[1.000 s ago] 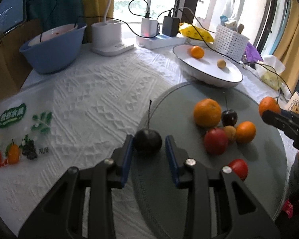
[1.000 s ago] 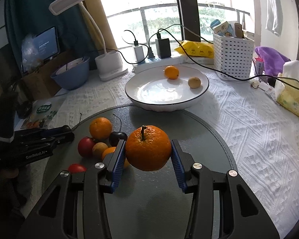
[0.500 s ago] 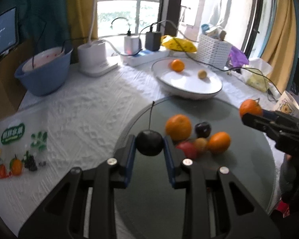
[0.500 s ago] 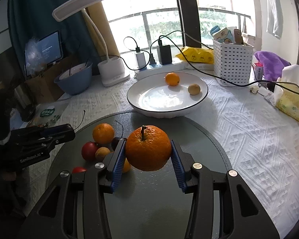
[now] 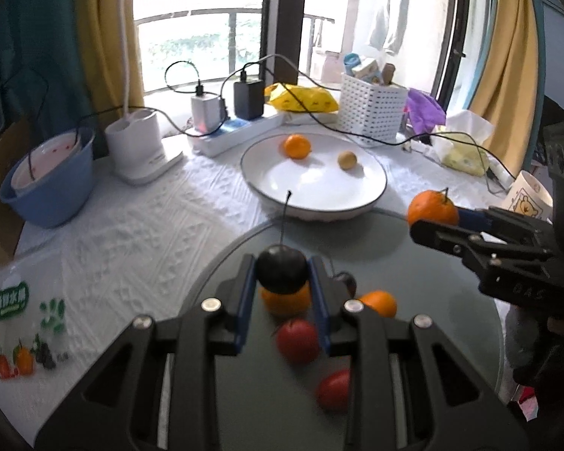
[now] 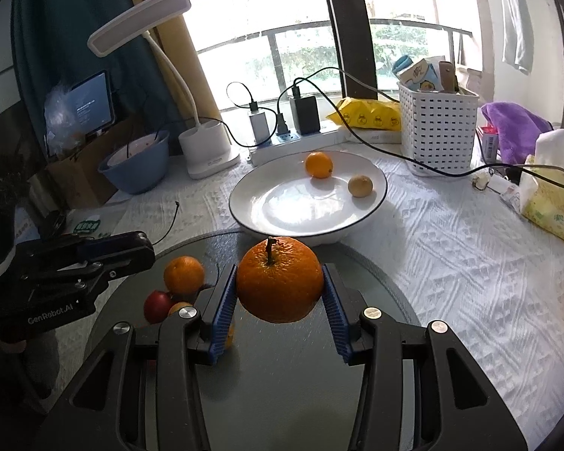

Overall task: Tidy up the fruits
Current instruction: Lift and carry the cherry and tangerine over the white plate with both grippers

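Fruits are split between both tools: the left gripper is clamped on a dark cherry (long stem pointing to 12 o'clock), lifted above the grey round mat, while the right gripper pinches a large orange between its blue pads. At 12 o'clock from both sits the white plate, holding a small orange and a yellowish fruit. More fruit lies on the mat, including a red one.
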`<move>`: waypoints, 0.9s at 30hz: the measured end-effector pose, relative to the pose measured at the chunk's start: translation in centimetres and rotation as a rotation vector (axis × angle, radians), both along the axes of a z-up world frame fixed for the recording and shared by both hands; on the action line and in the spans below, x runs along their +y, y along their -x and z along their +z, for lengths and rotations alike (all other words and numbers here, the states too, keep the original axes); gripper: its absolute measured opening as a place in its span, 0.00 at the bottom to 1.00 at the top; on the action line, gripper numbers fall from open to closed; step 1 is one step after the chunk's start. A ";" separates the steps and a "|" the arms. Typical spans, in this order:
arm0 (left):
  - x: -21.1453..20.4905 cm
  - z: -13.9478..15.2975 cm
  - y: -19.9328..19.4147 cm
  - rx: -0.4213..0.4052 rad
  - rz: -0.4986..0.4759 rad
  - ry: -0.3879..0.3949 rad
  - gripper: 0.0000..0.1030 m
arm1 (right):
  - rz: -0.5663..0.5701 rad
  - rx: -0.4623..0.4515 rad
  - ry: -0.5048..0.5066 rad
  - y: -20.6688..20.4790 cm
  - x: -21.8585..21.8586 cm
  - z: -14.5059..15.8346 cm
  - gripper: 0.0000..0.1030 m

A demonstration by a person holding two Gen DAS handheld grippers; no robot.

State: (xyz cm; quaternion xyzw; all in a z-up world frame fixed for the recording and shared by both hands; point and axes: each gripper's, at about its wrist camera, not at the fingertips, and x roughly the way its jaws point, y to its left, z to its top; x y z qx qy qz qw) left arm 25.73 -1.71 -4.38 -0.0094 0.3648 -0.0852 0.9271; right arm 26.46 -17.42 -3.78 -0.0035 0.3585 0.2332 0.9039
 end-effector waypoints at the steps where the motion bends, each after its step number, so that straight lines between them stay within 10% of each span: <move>1: -0.1 0.0 -0.2 -0.002 -0.004 0.000 0.28 | 0.001 -0.002 -0.001 -0.3 0.0 0.0 0.46; 27: -2.1 -1.4 -8.9 0.019 -0.086 0.008 0.28 | 0.014 0.038 0.007 -7.2 1.8 -1.2 0.46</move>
